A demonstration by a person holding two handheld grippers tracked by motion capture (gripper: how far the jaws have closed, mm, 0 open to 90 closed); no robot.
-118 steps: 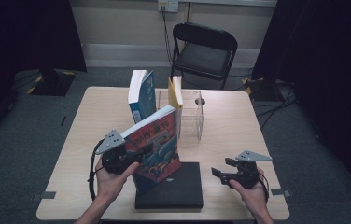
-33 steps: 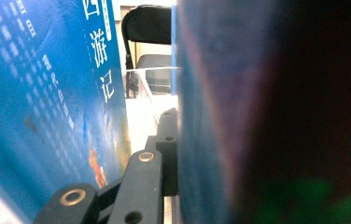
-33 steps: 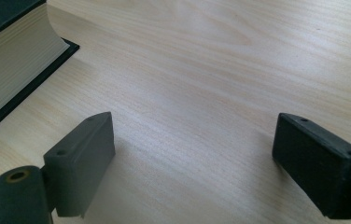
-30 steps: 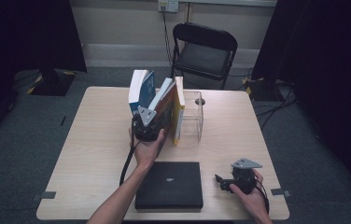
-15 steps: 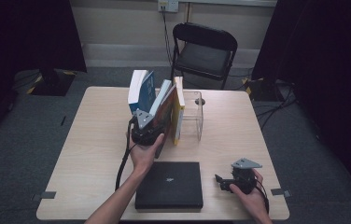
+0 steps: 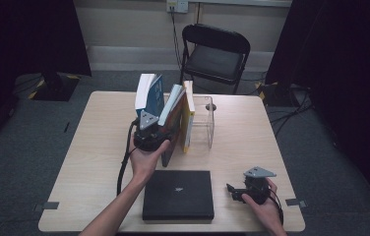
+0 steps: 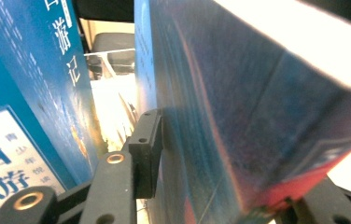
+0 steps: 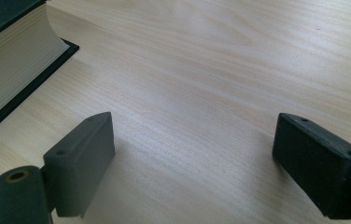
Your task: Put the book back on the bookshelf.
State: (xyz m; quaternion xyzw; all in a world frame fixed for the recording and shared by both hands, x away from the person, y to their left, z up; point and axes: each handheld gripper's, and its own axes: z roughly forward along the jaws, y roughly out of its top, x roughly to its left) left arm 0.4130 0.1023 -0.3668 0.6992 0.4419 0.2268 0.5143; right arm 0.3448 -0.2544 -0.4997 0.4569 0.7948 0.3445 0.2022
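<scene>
Left tongs (image 6: 159, 133), high view: jaws just opening, red-and-blue book (image 6: 172, 118) between them, leaning in the row of three upright books by the clear bookend (image 6: 203, 123); fourth, black book (image 6: 178, 194) lies flat on bench (image 6: 84, 162).

Left gripper view: book could topple if let go leaning.

Right gripper view: right tongs (image 8: 192, 163) released, empty.

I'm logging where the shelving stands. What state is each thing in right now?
Left tongs: jaws just been opening, the red-and-blue book between them.
Red-and-blue book: upright, leaning in the row.
Blue book: standing, left of it.
Yellow book: upright against the clear bookend.
Black book: flat, closed.
Right tongs: open, empty.
</scene>
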